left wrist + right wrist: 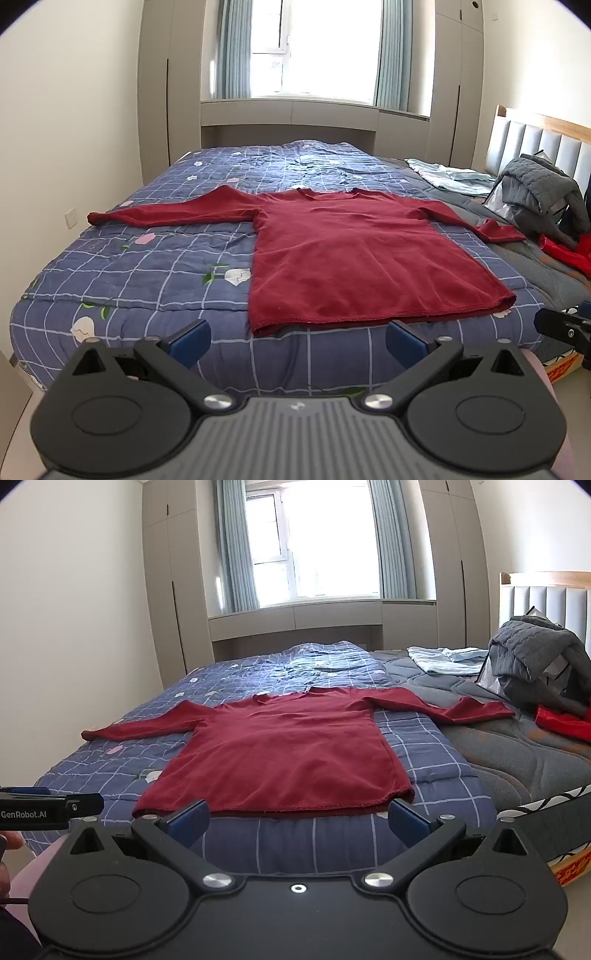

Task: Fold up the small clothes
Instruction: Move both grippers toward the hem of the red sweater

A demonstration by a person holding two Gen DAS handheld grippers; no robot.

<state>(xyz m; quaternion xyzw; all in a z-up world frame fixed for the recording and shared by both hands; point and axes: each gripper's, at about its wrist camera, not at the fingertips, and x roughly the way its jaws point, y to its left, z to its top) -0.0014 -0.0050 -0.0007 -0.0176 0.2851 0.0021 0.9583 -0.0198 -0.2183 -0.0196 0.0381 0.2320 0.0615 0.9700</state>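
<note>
While both claws, left (297, 341) and right (297, 821), are hanging released and empty off the bed's (110, 280) near edge, the shirt (354, 258) is lying flat ahead, hem nearest, sleeves running crosswise, right claw sitting more squarely before it.
</note>
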